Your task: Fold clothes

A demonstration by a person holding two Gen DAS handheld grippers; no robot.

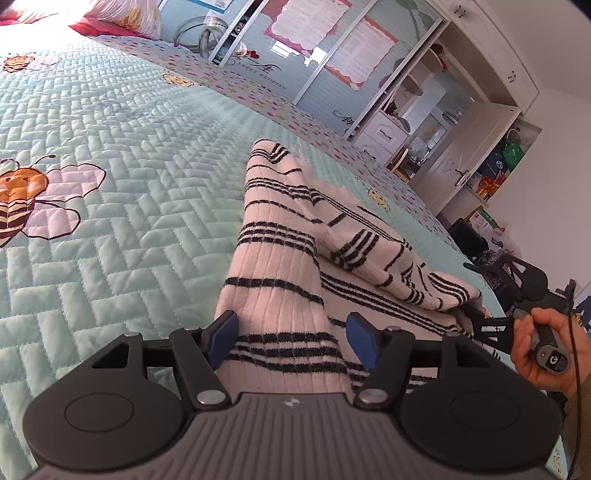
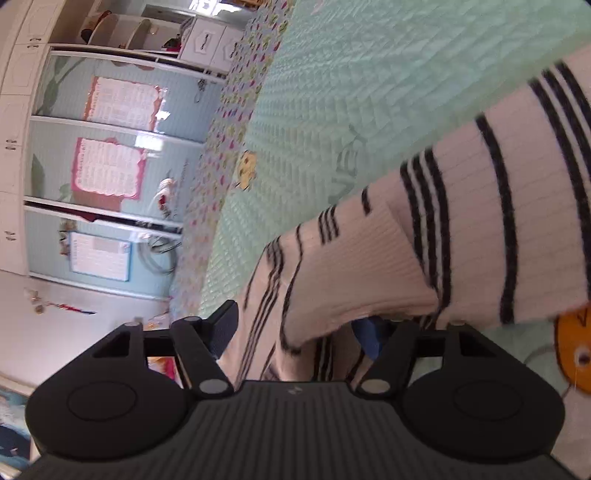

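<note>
A white sweater with black stripes [image 1: 280, 280] lies on a teal quilted bedspread [image 1: 122, 184], one sleeve folded across its body. My left gripper [image 1: 291, 339] hovers low over the sweater's near end, its blue pads [image 1: 221, 338] wide apart with the knit between them and no visible pressure. A hand holds my right gripper [image 1: 466, 288] at the sweater's right edge, by the end of the folded sleeve. In the right wrist view the right gripper [image 2: 295, 332] stands open, with the bunched sleeve [image 2: 369, 266] filling the gap and draped over one pad.
Pillows [image 1: 122, 14] lie at the bed's far end. A wardrobe with sliding doors [image 1: 332, 55] and white cabinets [image 1: 461, 122] stand beyond the bed's right edge. Boxes and bags [image 1: 491, 173] sit on the floor there. Bee prints [image 1: 22, 192] mark the quilt to the left.
</note>
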